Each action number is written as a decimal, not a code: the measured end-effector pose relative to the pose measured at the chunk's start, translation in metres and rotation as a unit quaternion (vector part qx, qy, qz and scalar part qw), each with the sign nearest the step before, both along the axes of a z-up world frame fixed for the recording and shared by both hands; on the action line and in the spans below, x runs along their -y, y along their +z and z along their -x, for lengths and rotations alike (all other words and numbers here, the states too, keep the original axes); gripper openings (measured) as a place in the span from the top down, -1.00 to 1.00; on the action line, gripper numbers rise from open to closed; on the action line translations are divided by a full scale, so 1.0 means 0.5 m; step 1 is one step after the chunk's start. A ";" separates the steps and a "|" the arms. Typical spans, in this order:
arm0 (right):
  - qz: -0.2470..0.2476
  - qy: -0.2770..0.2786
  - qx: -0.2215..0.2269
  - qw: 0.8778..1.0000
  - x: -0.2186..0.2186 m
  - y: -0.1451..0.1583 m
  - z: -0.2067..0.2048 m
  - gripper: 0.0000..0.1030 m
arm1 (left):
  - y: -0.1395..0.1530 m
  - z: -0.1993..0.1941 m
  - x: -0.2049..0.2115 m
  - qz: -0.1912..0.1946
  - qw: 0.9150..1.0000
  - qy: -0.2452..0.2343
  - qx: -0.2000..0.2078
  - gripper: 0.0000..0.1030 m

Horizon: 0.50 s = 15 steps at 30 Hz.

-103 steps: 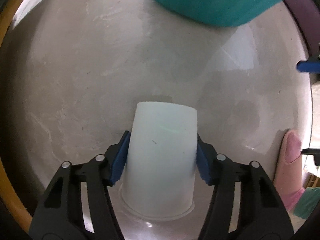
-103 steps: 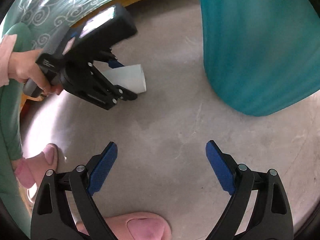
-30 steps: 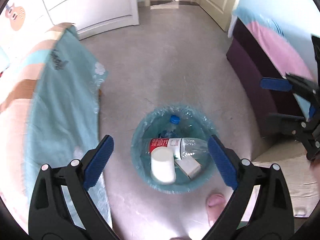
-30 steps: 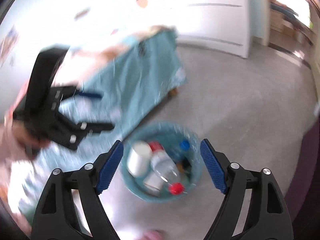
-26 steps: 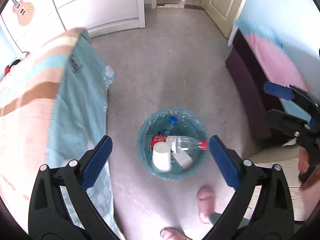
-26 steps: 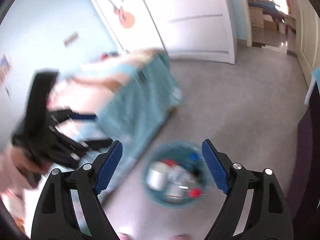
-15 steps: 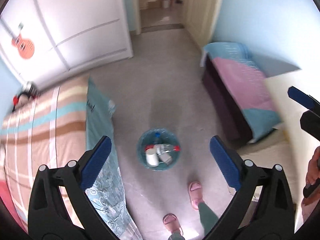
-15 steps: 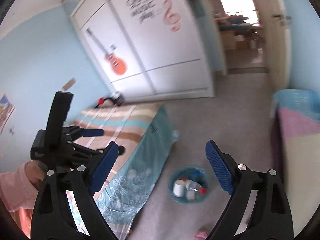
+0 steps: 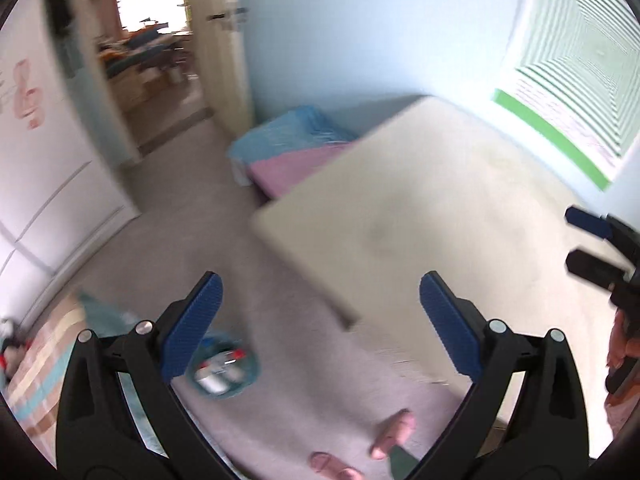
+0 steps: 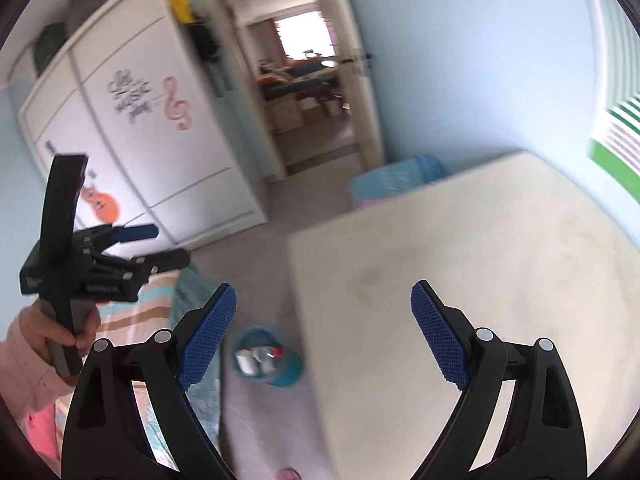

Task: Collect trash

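Observation:
The teal bin (image 9: 222,372) stands far below on the grey floor, holding a white cup (image 10: 245,361), a clear bottle with a red cap and other trash. My left gripper (image 9: 320,292) is open and empty, high above the floor. A hand holds it at the left of the right wrist view, where the left gripper (image 10: 160,246) also shows open. My right gripper (image 10: 322,300) is open with nothing between its blue pads. It appears again as the right gripper (image 9: 576,240) at the right edge of the left wrist view.
A cream table top (image 10: 480,280) fills the right half. A striped bed (image 10: 132,312) with a teal cover lies left of the bin. Behind are a white wardrobe (image 10: 140,140), an open doorway (image 10: 308,92) and a pink-and-blue bench (image 9: 288,156). Feet in pink slippers (image 9: 394,432) stand below.
The white cup, held by my left gripper earlier, now lies in the bin. Both grippers have risen far above the bin, and both views have swung right onto the cream table.

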State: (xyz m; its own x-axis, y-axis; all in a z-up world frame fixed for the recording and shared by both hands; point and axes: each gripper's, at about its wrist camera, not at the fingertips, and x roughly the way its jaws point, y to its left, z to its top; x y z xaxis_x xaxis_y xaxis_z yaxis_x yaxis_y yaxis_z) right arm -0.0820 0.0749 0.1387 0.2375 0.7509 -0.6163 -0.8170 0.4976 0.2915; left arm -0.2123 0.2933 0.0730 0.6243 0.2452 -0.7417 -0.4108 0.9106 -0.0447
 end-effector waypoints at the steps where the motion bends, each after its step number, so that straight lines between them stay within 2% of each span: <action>1: 0.002 -0.009 -0.001 1.000 0.029 -0.002 -0.015 -0.72 | -0.002 -0.040 0.034 0.003 1.000 -0.016 0.001 -0.87; 4: 0.022 -0.052 0.003 0.998 0.123 -0.013 -0.057 -0.72 | -0.006 -0.139 0.122 0.001 0.999 -0.054 -0.007 -0.87; 9: 0.034 -0.120 -0.004 0.992 0.263 -0.030 -0.114 -0.72 | -0.011 -0.268 0.261 0.007 0.993 -0.119 0.005 -0.87; 15: 0.041 -0.204 -0.005 0.978 0.347 -0.040 -0.136 -0.72 | -0.032 -0.396 0.375 0.025 0.978 -0.206 0.000 -0.87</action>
